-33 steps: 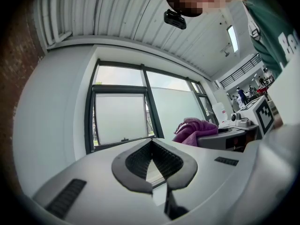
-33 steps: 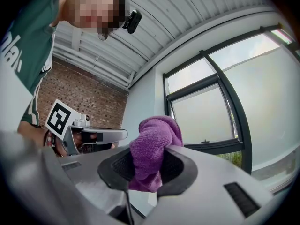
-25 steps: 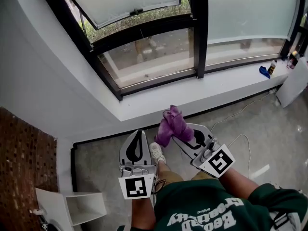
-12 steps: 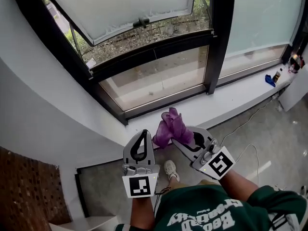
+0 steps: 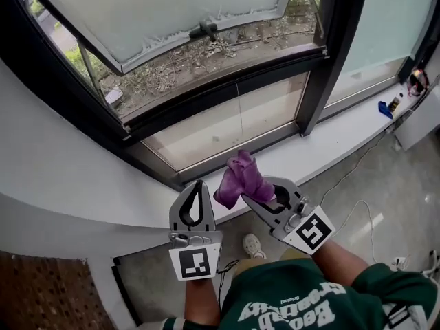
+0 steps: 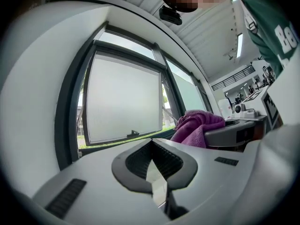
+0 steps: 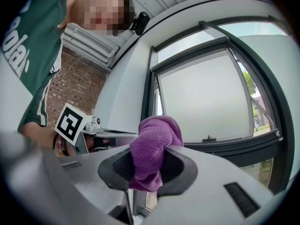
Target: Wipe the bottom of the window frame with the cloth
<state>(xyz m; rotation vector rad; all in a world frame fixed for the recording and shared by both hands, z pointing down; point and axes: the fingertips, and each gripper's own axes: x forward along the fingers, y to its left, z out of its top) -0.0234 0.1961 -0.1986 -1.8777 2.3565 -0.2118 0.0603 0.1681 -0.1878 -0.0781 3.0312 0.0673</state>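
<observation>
Purple cloth (image 5: 240,177) pinched in right gripper (image 5: 263,192); left gripper (image 5: 199,185) seems closed.

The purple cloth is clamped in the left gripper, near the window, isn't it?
Not the left. The purple cloth is clamped in the right gripper, near the window; the right gripper view shows it between those jaws. The left gripper is shut, with nothing in it.

A white sill (image 5: 344,139) runs below the black-framed window (image 5: 227,126). Its frosted sash (image 5: 172,5) stands open, far left. Grey floor (image 5: 405,177) lies near right.
</observation>
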